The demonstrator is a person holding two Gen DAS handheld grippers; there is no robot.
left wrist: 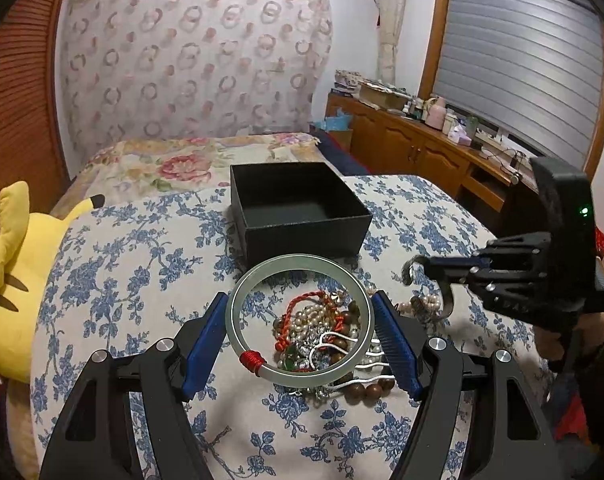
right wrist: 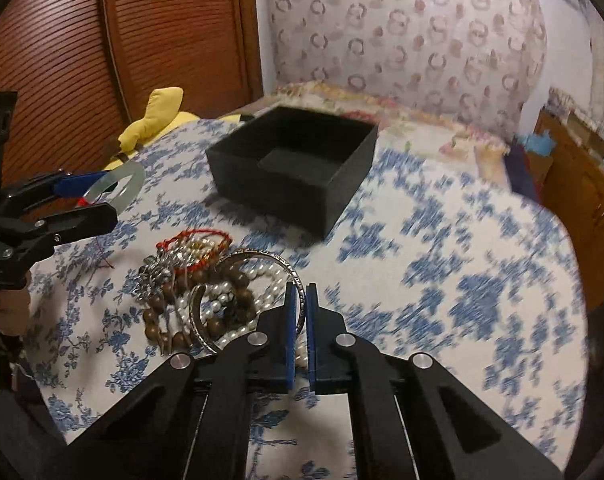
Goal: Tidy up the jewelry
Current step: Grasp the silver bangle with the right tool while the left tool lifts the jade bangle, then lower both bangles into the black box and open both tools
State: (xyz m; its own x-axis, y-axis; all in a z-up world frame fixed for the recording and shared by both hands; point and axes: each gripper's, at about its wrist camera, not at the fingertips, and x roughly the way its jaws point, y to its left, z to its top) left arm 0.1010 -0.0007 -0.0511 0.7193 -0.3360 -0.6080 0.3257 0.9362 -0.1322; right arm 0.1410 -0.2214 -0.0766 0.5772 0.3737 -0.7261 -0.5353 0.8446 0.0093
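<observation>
My left gripper [left wrist: 300,320] is shut on a pale green jade bangle [left wrist: 238,344] with a red thread wrap, held above the jewelry pile [left wrist: 322,336]; it also shows in the right wrist view [right wrist: 120,184]. My right gripper [right wrist: 301,312] is shut on an engraved silver bangle [right wrist: 262,258] and holds it over the pile [right wrist: 198,300] of pearls, wooden beads and red cord. In the left wrist view the right gripper [left wrist: 426,266] holds the silver bangle [left wrist: 446,300] at the right. An open, empty black box [left wrist: 298,208] stands behind the pile, also seen in the right wrist view [right wrist: 294,172].
All rests on a blue-flowered cloth [left wrist: 142,264]. A yellow plush toy [left wrist: 14,280] lies at the left edge. A floral bed [left wrist: 190,160] lies behind, and a wooden cabinet [left wrist: 422,148] with clutter stands at the right.
</observation>
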